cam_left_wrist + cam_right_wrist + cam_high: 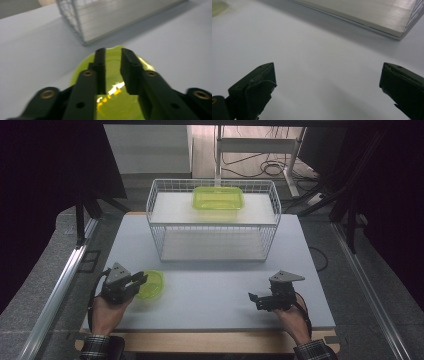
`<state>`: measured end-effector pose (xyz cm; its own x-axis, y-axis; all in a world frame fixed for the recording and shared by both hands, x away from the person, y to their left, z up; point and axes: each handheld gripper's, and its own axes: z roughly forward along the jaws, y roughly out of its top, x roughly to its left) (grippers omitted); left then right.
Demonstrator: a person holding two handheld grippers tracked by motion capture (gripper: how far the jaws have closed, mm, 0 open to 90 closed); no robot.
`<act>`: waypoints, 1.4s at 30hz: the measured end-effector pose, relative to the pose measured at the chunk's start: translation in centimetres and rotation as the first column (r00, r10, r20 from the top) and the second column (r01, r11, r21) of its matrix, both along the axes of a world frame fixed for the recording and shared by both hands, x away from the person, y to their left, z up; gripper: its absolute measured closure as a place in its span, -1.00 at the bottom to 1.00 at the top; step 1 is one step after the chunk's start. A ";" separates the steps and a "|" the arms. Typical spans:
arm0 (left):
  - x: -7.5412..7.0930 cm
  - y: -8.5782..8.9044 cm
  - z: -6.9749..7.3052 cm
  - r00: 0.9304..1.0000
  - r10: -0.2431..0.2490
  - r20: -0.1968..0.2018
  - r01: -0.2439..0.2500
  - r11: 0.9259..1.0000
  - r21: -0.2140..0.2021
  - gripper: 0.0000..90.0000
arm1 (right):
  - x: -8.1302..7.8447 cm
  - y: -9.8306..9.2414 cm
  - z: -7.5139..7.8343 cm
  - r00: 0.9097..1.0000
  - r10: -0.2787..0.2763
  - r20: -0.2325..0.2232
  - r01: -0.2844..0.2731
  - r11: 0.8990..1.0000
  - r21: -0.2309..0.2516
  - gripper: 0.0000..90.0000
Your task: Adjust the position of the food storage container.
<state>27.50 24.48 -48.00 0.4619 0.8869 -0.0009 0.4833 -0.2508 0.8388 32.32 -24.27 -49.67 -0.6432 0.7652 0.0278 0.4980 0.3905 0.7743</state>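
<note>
- Small green bowl (151, 285) is gripped at its rim by the left gripper (135, 282), jaws narrowed on it, at the table's near left.
- Green rectangular container (218, 198) already sits on the wire rack (160, 222) top shelf.
- Right gripper (256, 299) is held wide, empty.
- Judged early: the bowl's placing is left.

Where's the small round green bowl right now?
In the high view the round green bowl sits at the near left of the white table, in front of the wire rack, with the left claw closed on its rim.

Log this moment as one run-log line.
left tongs: closed on green bowl rim | right tongs: open, idle | green container: on wire rack
</note>
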 end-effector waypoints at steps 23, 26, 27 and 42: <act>2.2 2.6 -3.1 0.988 0.100 -0.118 -0.095 0.994 0.048 1.00 | 0.1 0.4 -0.6 0.999 0.005 -0.032 -0.006 0.999 -0.044 -0.96; 2.3 2.1 -3.1 0.989 0.091 -0.119 -0.086 0.995 0.048 1.00 | 0.1 0.4 -0.7 0.999 0.004 -0.035 -0.006 0.999 -0.046 -0.96; 2.3 1.8 -3.1 0.989 0.089 -0.119 -0.084 0.995 0.047 1.00 | 0.1 0.5 -0.7 0.999 0.006 -0.035 -0.008 0.999 -0.048 -0.96; 1.8 -2.1 -2.6 0.992 0.001 -0.127 0.004 0.999 0.041 1.00 | 0.1 0.7 -0.9 0.999 0.010 -0.043 -0.013 0.998 -0.061 -0.96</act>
